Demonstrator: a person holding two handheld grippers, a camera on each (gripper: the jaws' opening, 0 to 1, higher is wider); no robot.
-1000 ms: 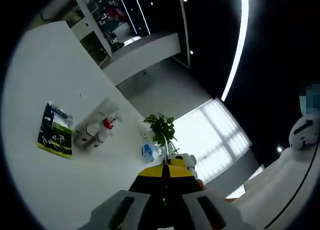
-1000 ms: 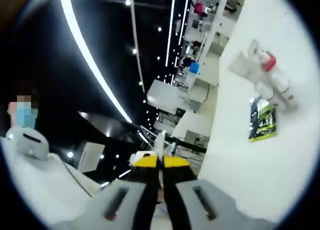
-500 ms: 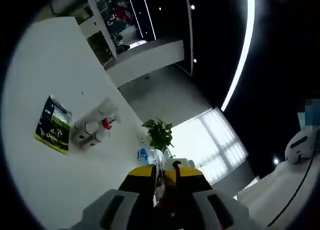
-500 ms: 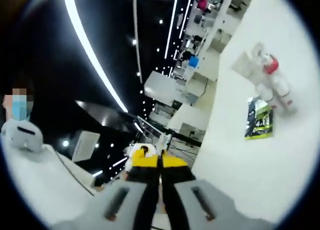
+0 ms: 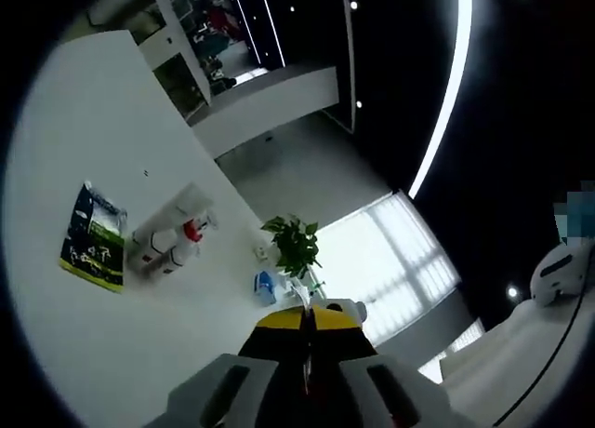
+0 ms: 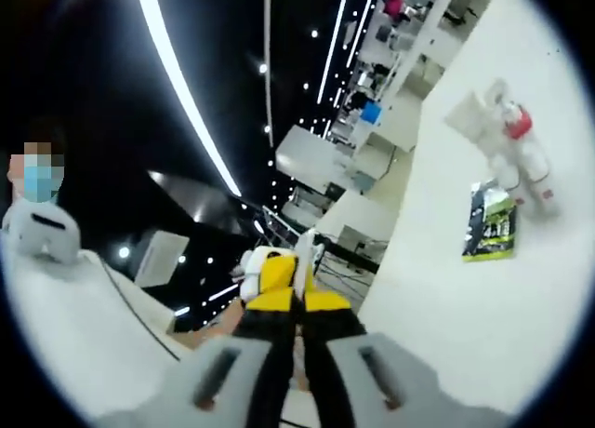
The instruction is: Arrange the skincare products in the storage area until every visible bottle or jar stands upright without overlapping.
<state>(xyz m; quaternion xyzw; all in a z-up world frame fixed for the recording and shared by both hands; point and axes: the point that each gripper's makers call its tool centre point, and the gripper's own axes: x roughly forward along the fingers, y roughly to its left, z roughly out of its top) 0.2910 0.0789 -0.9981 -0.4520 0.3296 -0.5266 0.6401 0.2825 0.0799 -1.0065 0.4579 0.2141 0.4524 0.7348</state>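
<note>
White table (image 5: 102, 354) carries skincare cluster: bottles (image 5: 165, 244) lying tipped, red-capped one among them, touching clear packaging, near far table edge. Green-black sachet (image 5: 91, 248) flat just beside. Task barely begun by my read: nothing upright, everything left. Contents of bottles: can't tell. My left gripper (image 5: 305, 340) pinched closed, empty; right gripper (image 6: 297, 330) likewise, both well apart from cluster.

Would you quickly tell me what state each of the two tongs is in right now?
Left tongs: shut, yellow tips together, holding nothing.
Right tongs: shut, yellow tips together, holding nothing.
</note>
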